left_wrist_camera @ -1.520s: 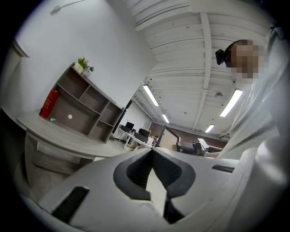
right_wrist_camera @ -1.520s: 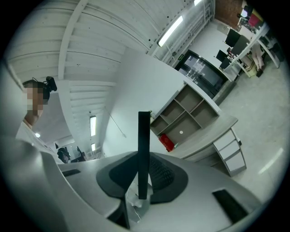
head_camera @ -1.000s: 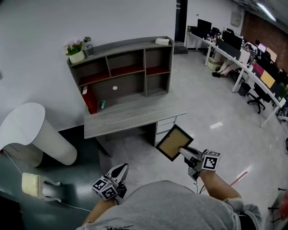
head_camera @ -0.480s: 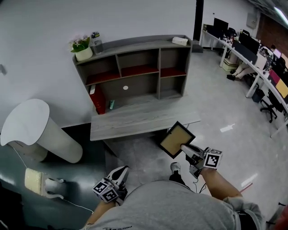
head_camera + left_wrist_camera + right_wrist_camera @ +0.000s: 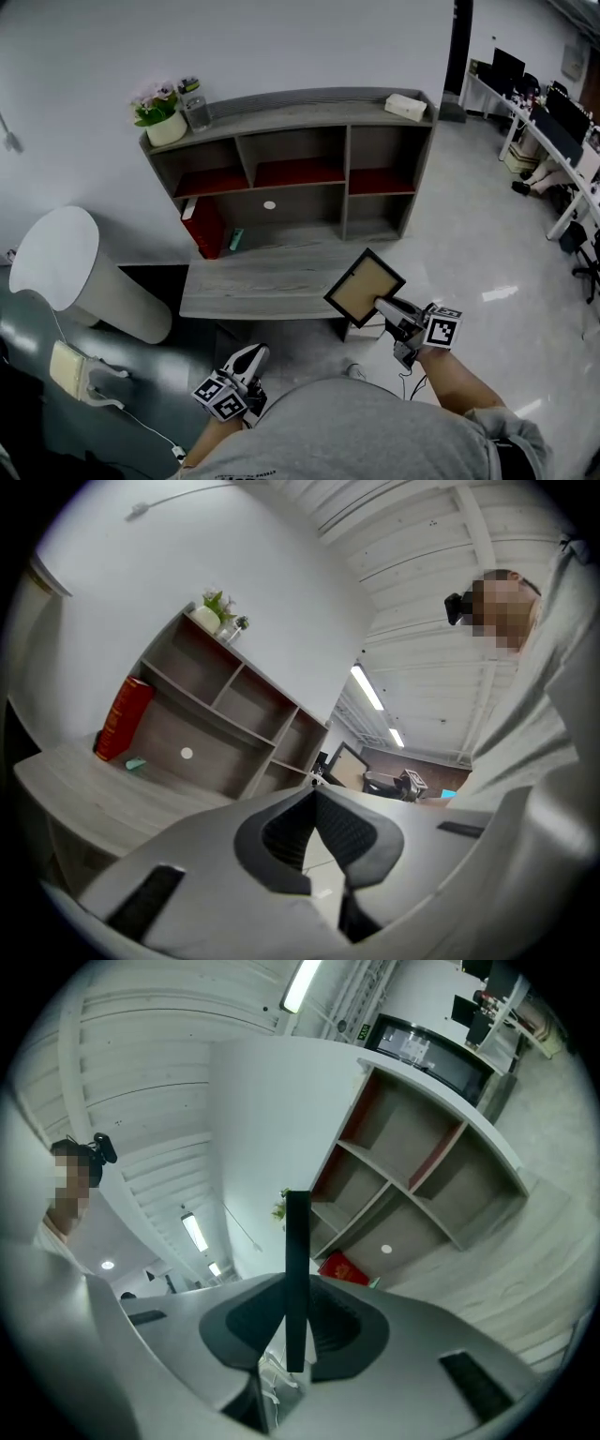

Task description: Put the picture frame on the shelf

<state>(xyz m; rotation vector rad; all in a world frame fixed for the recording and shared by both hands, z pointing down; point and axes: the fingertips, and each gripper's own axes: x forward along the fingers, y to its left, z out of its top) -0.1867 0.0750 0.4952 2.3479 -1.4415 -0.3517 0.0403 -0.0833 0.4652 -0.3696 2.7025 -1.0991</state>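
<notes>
The picture frame, black-edged with a tan panel, hangs tilted over the front right corner of the grey desk. My right gripper is shut on its lower corner. In the right gripper view the frame shows edge-on as a black bar clamped between the jaws of the right gripper. The grey shelf unit with red-backed compartments stands on the desk against the wall, ahead of both grippers. My left gripper stays low by my body, jaws together and empty; the left gripper points toward the shelf.
On the shelf top stand a potted plant, a jar and a white box. A red book leans in the lower left bay. A white cone-shaped object stands left of the desk. Office desks line the right.
The desk and shelf have drawn nearer and larger as I walk toward them. Both grippers came along; the frame now overlaps the desk's front corner, held as before.
</notes>
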